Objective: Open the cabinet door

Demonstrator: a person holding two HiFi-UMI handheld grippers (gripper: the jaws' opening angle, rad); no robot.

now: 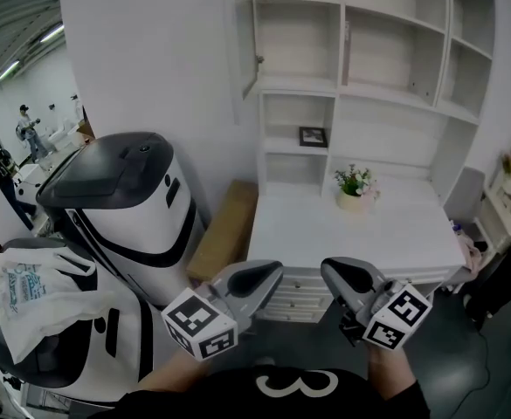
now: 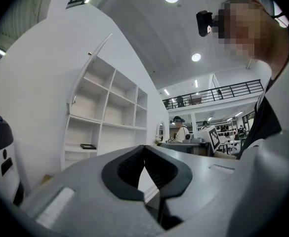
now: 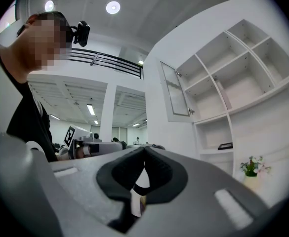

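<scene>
The white wall cabinet (image 1: 386,51) has open shelves, and its glass-paned door (image 1: 242,37) at the upper left stands swung outward. That door (image 3: 176,93) also shows open in the right gripper view, and nearly edge-on (image 2: 92,63) in the left gripper view. Both grippers hang low in front of the person, well short of the cabinet. My left gripper (image 1: 268,273) is shut with nothing between its tips (image 2: 144,147). My right gripper (image 1: 334,273) is shut too and holds nothing (image 3: 144,149).
Below the shelves a white desk top (image 1: 395,234) carries a small flower pot (image 1: 355,188); a framed picture (image 1: 313,136) sits in a niche. A cardboard box (image 1: 224,230) leans beside the desk. A large white and black machine (image 1: 124,199) with a white bag (image 1: 37,295) stands at left.
</scene>
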